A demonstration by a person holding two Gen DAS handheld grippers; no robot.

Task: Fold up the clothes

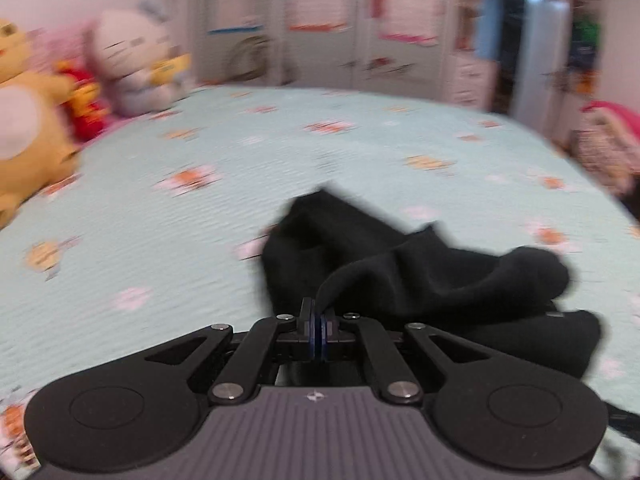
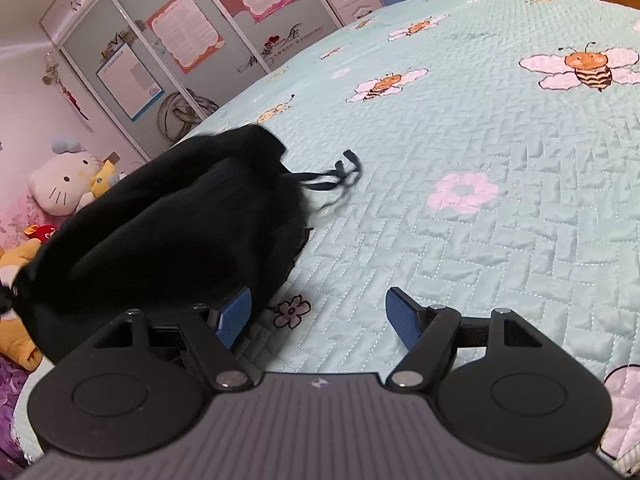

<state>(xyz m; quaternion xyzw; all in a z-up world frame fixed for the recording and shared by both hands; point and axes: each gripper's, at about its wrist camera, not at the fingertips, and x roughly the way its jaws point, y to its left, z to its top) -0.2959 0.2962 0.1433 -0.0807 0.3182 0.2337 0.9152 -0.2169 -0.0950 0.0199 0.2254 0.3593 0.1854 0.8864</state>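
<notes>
- The left gripper is pinching a fold of the black garment — blue pads pressed together on the cloth.
- The garment is bunching on the bee-print quilt.
- The right gripper is hovering spread beside the garment — empty.
- Beyond the quilt, the wardrobe door is reading "SWEET WEDDING".

Garment bunched on bedspread, pinched at near edge by left gripper. Drawstring trailing right of bunch. Plush toys far left at bed edge. Wardrobe behind bed. Right gripper right of garment, over bare bedspread.
</notes>
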